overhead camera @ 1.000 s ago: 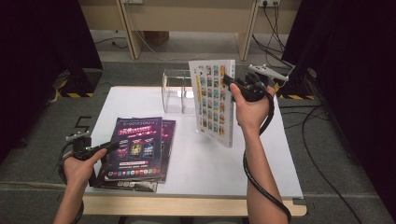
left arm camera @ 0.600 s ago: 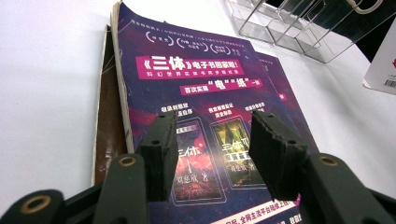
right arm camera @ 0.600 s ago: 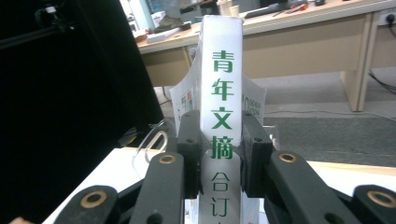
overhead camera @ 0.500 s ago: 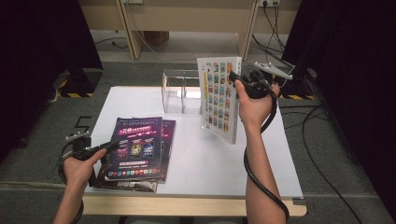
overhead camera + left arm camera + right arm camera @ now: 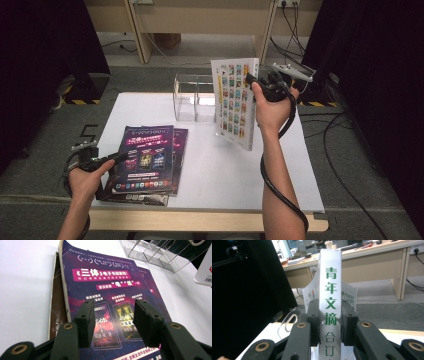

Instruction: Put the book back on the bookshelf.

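My right hand-held gripper (image 5: 254, 80) is clamped on the spine of the thick white book (image 5: 236, 102), held upright above the surface (image 5: 210, 165) at two o'clock, just beside the clear acrylic organizer (image 5: 194, 97). My left hand-held gripper (image 5: 113, 317), jaws apart, hovers over the purple magazine (image 5: 146, 157) at eight o'clock.

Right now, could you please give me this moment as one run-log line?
right gripper: shut on white book, raised upright by clear rack | left gripper: open over purple magazine | table
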`<state>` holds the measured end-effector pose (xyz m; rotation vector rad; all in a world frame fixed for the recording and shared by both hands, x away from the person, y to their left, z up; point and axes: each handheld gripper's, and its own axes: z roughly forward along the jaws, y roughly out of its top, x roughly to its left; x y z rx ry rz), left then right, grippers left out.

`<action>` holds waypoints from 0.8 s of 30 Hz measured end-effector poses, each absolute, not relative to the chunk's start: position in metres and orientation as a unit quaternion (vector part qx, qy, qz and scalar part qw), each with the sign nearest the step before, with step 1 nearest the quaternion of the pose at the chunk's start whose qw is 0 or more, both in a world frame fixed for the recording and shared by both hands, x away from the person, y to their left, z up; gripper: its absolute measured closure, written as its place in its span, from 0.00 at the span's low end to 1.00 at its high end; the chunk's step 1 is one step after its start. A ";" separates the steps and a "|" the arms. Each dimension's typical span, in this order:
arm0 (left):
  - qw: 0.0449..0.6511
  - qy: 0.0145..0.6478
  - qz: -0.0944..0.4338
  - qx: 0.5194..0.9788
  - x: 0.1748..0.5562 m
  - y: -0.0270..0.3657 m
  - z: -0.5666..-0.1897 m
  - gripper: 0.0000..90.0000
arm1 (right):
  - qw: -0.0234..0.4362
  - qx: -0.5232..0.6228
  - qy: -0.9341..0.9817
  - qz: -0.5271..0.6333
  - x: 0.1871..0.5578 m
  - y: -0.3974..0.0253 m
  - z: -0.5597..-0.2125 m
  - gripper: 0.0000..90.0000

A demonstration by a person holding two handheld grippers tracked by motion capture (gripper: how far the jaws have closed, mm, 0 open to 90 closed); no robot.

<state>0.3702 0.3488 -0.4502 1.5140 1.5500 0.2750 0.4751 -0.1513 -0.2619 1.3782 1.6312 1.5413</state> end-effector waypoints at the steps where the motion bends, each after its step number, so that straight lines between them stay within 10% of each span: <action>1: 0.461 0.630 0.112 0.615 0.370 0.349 -0.450 0.57 | 0.246 0.507 0.601 0.567 0.477 -0.150 -0.261 0.82; 24: 0.460 0.630 0.107 0.617 0.371 0.348 -0.452 0.57 | 0.228 0.491 0.605 0.584 0.493 -0.141 -0.254 0.82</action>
